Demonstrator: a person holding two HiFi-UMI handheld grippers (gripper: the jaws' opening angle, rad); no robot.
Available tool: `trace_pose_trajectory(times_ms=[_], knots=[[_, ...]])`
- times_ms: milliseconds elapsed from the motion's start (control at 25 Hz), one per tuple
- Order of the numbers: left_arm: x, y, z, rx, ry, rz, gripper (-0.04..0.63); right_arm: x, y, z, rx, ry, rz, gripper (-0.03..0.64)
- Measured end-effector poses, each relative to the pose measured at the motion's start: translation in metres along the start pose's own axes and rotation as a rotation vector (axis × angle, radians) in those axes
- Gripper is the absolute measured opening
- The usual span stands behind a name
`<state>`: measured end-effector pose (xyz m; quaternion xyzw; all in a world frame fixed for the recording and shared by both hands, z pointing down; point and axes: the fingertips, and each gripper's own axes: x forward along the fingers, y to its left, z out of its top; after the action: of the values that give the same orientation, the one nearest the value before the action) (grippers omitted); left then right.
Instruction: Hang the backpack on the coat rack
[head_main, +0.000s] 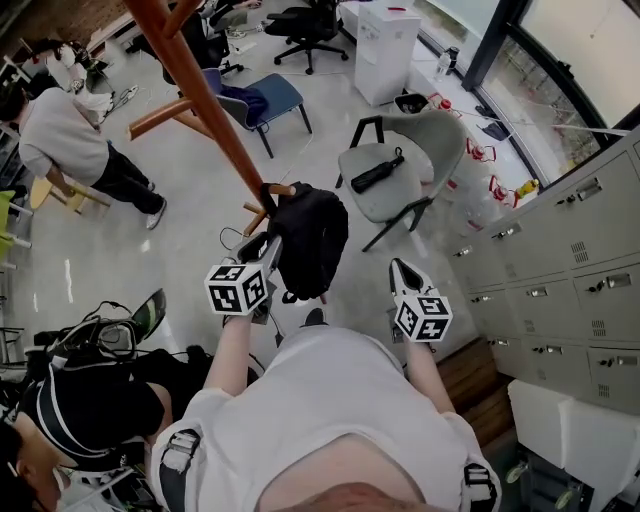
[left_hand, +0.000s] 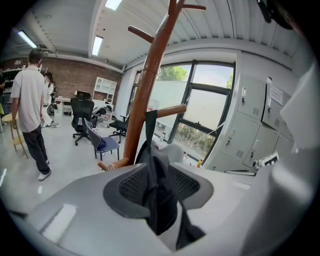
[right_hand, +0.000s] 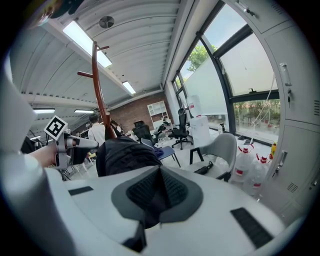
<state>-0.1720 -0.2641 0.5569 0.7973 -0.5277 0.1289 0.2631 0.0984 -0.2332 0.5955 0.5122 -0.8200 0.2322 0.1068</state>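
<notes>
Office floor, coat rack (head_main: 205, 100) ahead: backpack (head_main: 312, 240) hangs on it, strap (left_hand: 150, 135) seemingly slack between my left gripper (head_main: 266, 245) jaws, spread wide, right gripper (head_main: 400, 268) closed; next, back out.

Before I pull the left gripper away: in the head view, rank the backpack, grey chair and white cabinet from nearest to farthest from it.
1. Backpack: right beside the left gripper, on its right.
2. Grey chair: beyond the backpack, upper right.
3. White cabinet: top of the view, past the chair.
</notes>
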Motion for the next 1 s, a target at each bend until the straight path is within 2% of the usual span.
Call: trace_pose_trajectory(times_ms=[120,360,480,640,760,1000], knots=[[-0.009,-0.009,0.019,-0.013,-0.053,-0.026,0.103,-0.002,-0.001,0.002,0.002,-0.008,-0.007,0.008],[-0.013,-0.031,0.042,0.025,-0.095,-0.068,0.012,-0.009,-0.006,0.006,0.007,-0.023,-0.021,0.009],[-0.011,-0.044,0.047,0.04,-0.11,-0.105,0.011,-0.014,-0.009,0.01,0.007,-0.033,-0.048,0.009],[-0.004,-0.068,0.048,0.004,-0.112,-0.201,0.011,-0.023,-0.012,0.022,0.012,-0.065,-0.077,0.009],[-0.001,-0.086,0.05,0.028,-0.133,-0.252,0.011,-0.031,-0.015,0.029,0.016,-0.086,-0.098,0.009],[0.008,-0.109,0.061,0.08,-0.213,-0.286,0.011,-0.055,-0.028,0.043,0.03,-0.152,-0.174,0.009]])
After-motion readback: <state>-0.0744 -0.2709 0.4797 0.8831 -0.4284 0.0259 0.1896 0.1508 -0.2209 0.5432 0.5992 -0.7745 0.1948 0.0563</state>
